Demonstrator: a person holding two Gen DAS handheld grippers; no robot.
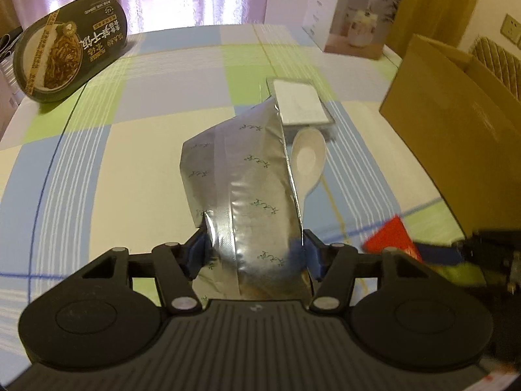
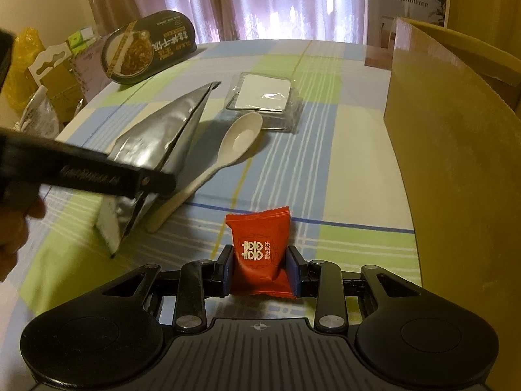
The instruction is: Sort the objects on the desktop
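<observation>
My left gripper (image 1: 255, 247) is shut on a silver foil pouch (image 1: 241, 189), held up off the checked tablecloth. From the right wrist view the same silver pouch (image 2: 162, 130) hangs tilted in the left gripper (image 2: 143, 192). My right gripper (image 2: 260, 270) is shut on a small red candy packet (image 2: 260, 247) with white characters, low over the cloth. That red packet (image 1: 390, 238) also shows at the right of the left wrist view. A white spoon (image 2: 224, 153) and a clear plastic pack with a white pad (image 2: 263, 93) lie on the cloth beyond.
A brown cardboard box (image 2: 456, 150) stands open at the right. A dark oval instant-meal tub (image 2: 146, 53) leans at the far left. A white humidifier carton (image 1: 358, 16) stands at the back. Clutter of bags and boxes (image 2: 42, 75) sits off the table's left edge.
</observation>
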